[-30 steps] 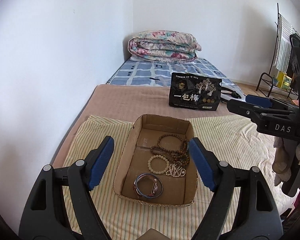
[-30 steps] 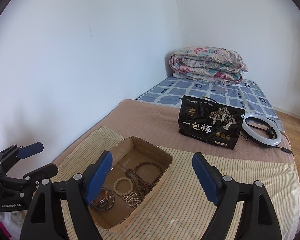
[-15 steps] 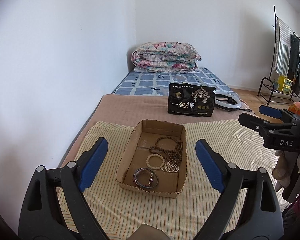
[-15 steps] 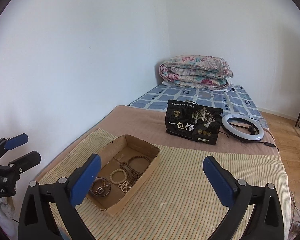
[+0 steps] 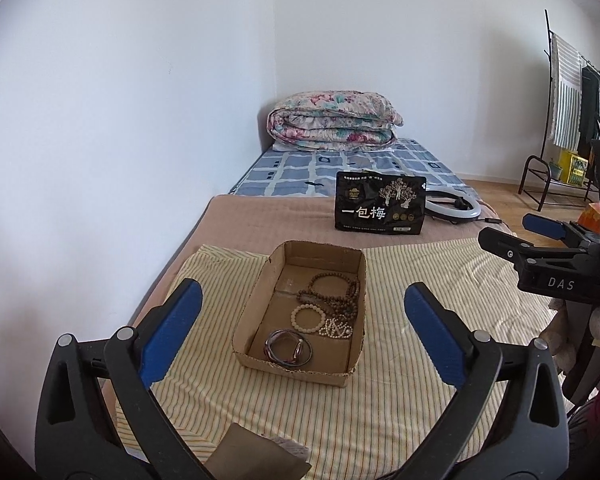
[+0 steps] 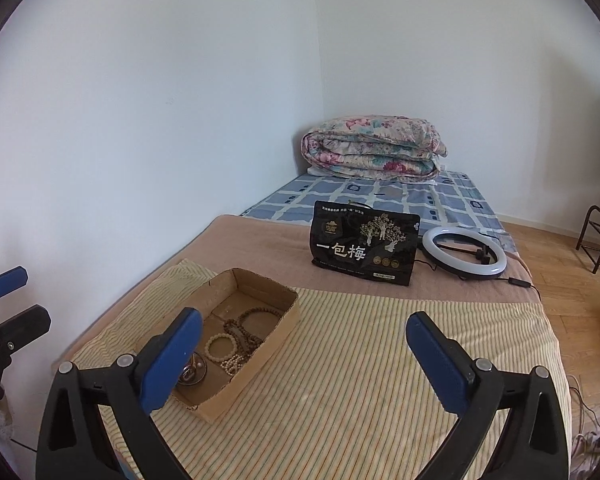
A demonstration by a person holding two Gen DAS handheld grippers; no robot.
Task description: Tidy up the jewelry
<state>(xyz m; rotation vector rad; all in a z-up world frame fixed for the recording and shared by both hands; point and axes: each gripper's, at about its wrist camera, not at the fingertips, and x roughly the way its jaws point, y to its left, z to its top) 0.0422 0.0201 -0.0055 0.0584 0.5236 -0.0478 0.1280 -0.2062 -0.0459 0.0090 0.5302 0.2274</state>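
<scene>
White walls and a bed fill the left wrist view, with a striped cloth (image 5: 380, 412) laid over the near end. On it sits a shallow cardboard box (image 5: 256, 312), its long axis running away from the camera toward a black bag (image 5: 380, 208). Inside lie a brown bead strand (image 5: 334, 288), a pale bead bracelet (image 5: 308, 319), a small white bead bunch (image 5: 337, 328) and a dark metal bangle (image 5: 287, 348), all flat. The left gripper (image 5: 300, 330) is widening its jaws, nothing between them; it sits back from the box.

From the right wrist view, the box (image 6: 260, 360) runs diagonally, near left to far right. The right gripper (image 6: 304, 354) is spread fully and holds nothing.

My judgement: all 4 pieces are light. The strands are limp and will sag and tangle, so pinch across the loop. The bangle is stiff and slick; take it by its rim.
</scene>
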